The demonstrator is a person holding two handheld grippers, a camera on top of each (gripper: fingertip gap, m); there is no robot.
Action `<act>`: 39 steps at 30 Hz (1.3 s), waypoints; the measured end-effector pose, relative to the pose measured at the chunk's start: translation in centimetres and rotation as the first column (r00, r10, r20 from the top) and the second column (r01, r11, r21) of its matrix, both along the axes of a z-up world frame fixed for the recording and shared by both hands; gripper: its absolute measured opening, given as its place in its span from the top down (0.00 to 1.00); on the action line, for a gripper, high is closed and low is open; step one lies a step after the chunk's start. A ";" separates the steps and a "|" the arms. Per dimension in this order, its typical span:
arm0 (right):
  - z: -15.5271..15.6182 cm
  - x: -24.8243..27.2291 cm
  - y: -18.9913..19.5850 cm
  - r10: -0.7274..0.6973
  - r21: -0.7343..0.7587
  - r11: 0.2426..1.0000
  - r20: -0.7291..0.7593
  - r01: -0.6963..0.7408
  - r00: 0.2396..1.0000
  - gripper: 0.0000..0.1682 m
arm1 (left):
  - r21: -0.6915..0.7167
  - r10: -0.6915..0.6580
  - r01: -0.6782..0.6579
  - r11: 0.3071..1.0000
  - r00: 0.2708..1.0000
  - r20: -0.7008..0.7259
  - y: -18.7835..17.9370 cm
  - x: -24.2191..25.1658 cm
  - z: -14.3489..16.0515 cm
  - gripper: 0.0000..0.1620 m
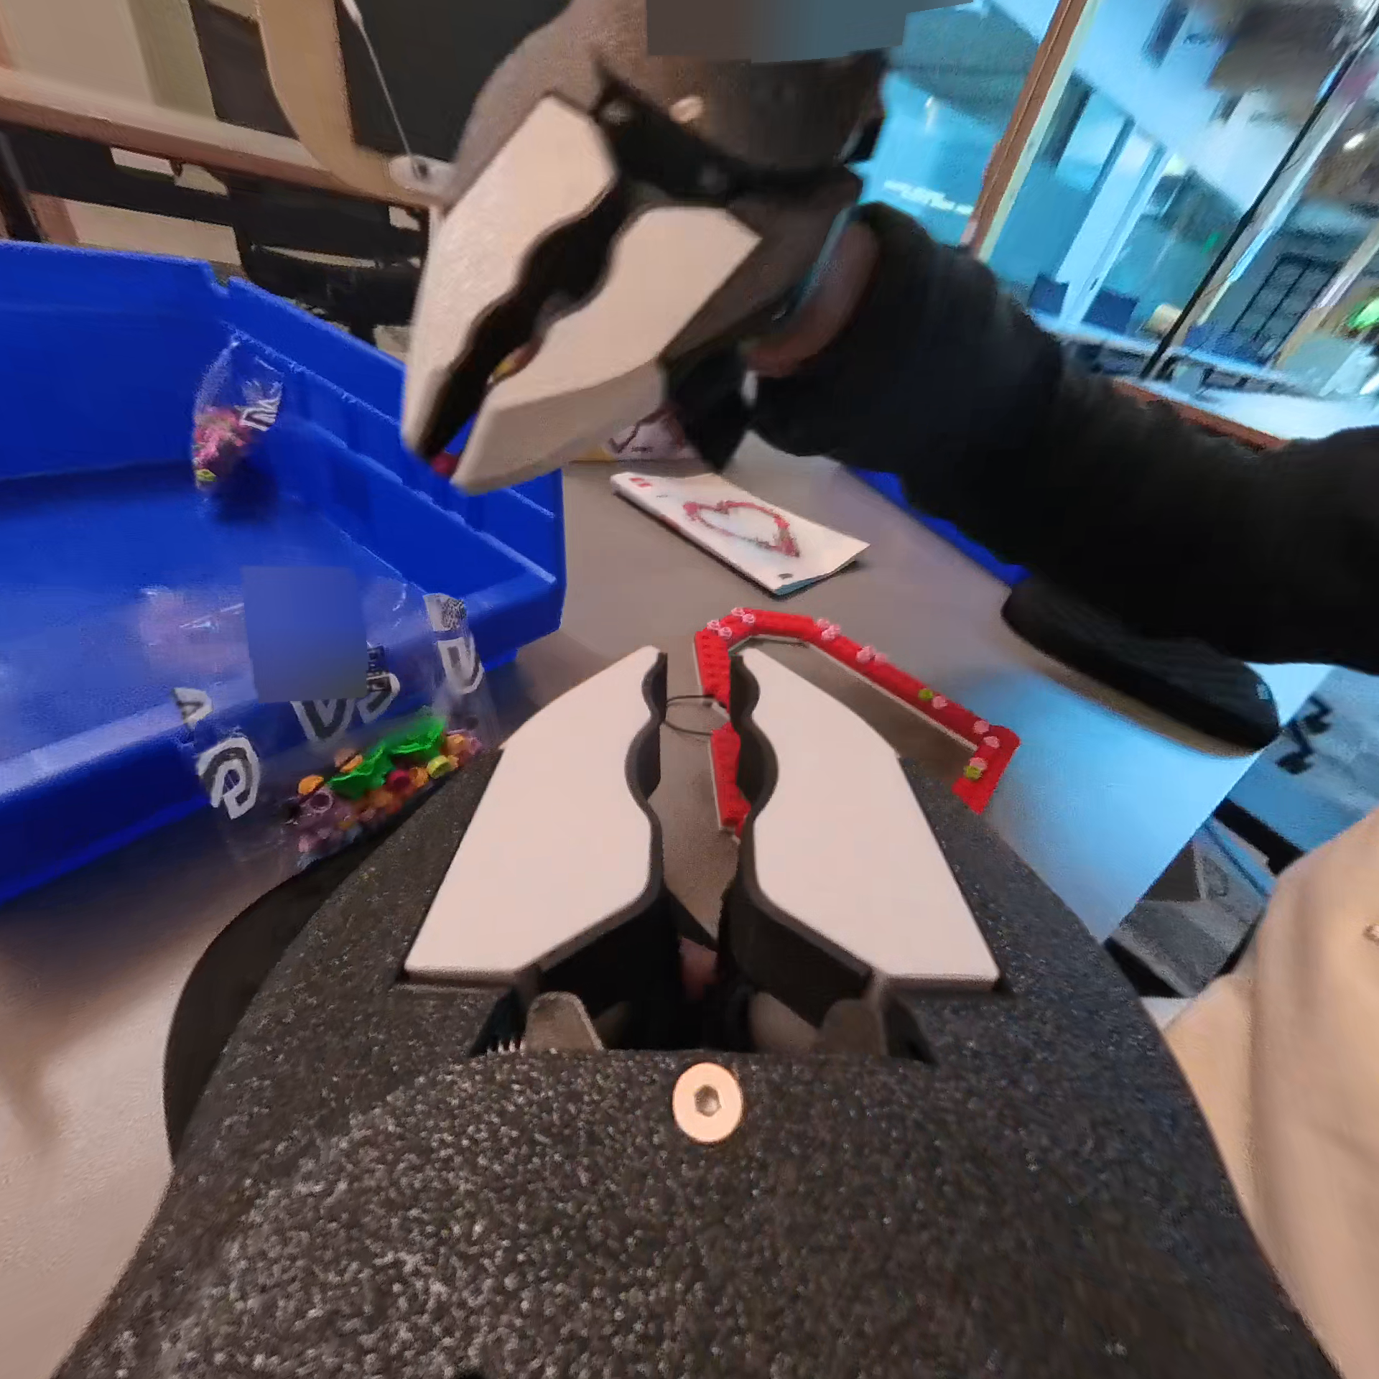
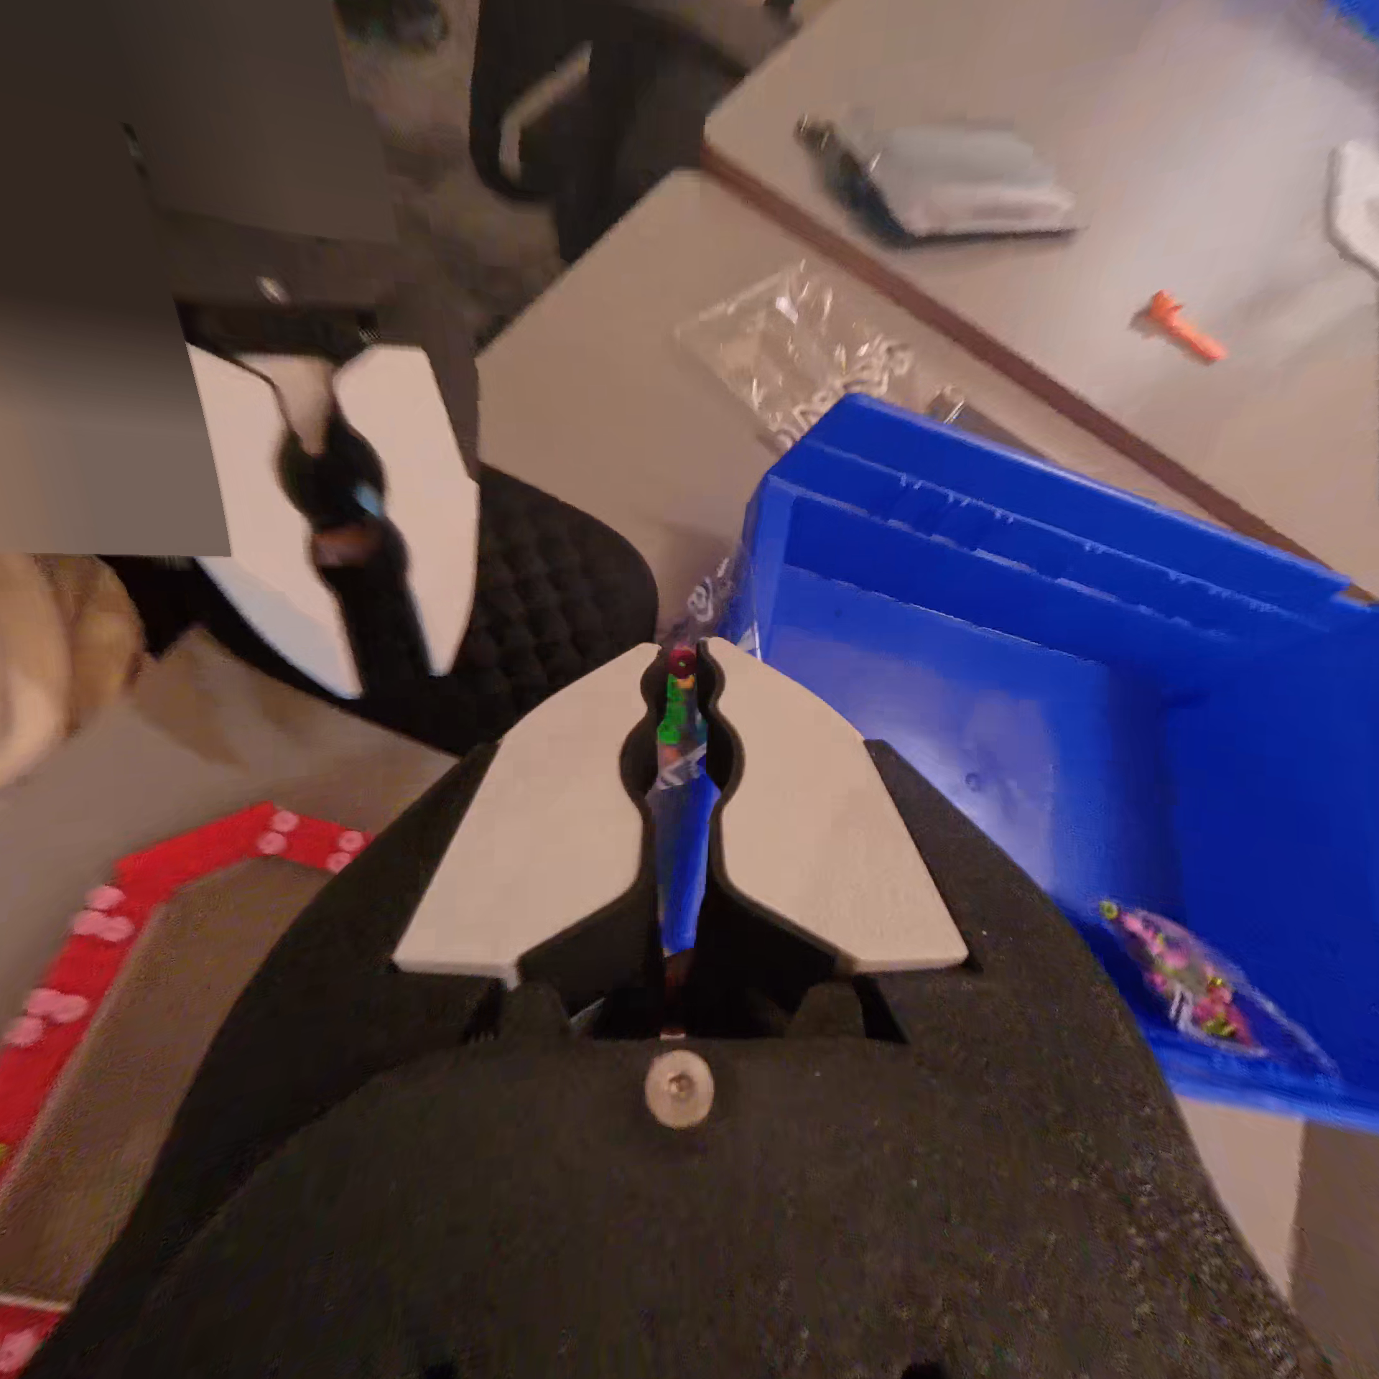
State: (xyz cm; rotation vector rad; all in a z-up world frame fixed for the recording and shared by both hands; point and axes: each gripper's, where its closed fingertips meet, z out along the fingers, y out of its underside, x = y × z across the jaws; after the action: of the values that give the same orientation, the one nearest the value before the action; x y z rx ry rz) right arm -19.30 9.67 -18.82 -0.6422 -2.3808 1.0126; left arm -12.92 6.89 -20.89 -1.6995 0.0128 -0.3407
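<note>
The right hand-held gripper [image 2: 680,651] is pressed almost together, and its very tips pinch a small dark red piece [image 2: 680,661]. A grip this far forward probably suits so tiny a part. The green and blue showing through the slit lower down seem to be things lying beneath it, though we cannot be sure. In the left wrist view this hand-held gripper hangs in the air above the near corner of a blue bin [image 1: 448,522], held by an arm in a black sleeve [image 1: 1045,463].

The left hand-held gripper [image 1: 701,660] has its fingers a narrow gap apart. We see nothing clamped between them, only grey counter [image 1: 634,582] and part of a red brick frame [image 1: 858,664] through the gap. It hovers just over that frame, which lies flat on the counter, dotted with pale pink studs and open on one side.

A clear bag of mixed coloured pieces [image 1: 373,776] leans against the front of the bin, likely kept close for easy reach. A second bag of pink pieces [image 1: 224,425] sits inside the bin against its wall.

Beyond the frame, a booklet [image 1: 739,530] lies face up, showing a red heart outline, where we judge it can be glanced at. A black chair seat [image 1: 1134,657] stands at the counter's edge. Farther off, an empty clear bag [image 2: 806,351] lies beside the bin.
</note>
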 end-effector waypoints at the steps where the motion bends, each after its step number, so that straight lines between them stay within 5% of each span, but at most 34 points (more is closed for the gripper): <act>1: -0.8 -0.8 -0.1 0.017 0.044 0.999 0.037 -0.018 0.999 0.96 | 0.000 -0.012 0.012 1.000 1.000 0.023 -0.1 0.0 -0.1 0.90; 9: -3.5 -2.7 -0.3 0.033 0.141 0.989 0.143 -0.053 0.989 0.91 | 0.039 -0.043 0.040 0.998 0.995 0.090 -0.7 -0.1 0.2 0.90; 16: -2.5 -1.8 -1.2 0.114 0.002 0.993 0.198 -0.117 0.973 0.86 | 0.035 -0.041 0.037 0.999 0.992 0.120 -0.7 -0.3 0.2 0.89; 18: -2.3 -1.4 -1.4 0.130 -0.049 0.991 0.234 -0.122 0.963 0.83 | 0.051 0.085 -0.091 0.995 0.989 0.119 -0.6 -2.4 0.8 0.90; 21: -3.0 -1.1 -1.0 0.121 -0.016 0.992 0.252 -0.121 0.960 0.80 | 0.030 0.303 -0.302 0.953 0.950 -0.068 -1.2 -7.1 1.9 0.95; 25: -3.2 -1.0 -1.3 0.126 -0.014 0.992 0.250 -0.127 0.960 0.75 | -0.046 0.250 -0.275 0.960 0.923 -0.293 0.6 -9.6 2.9 0.98; 33: -3.1 -1.2 -1.0 0.101 -0.027 0.995 0.245 -0.097 0.964 0.72 | -0.236 0.138 -0.267 0.934 0.882 -0.450 3.9 -9.8 -0.9 0.98; 39: -2.2 -0.7 -0.2 0.077 -0.057 0.996 0.207 -0.067 0.975 0.74 | -0.125 0.221 -0.303 0.945 0.869 -0.442 2.2 -10.3 2.0 0.98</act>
State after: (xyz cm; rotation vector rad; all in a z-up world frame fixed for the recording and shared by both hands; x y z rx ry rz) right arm -19.98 9.45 -20.99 -0.7164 -2.5849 1.0852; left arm -23.23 9.10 -18.85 -1.9102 0.0690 0.2469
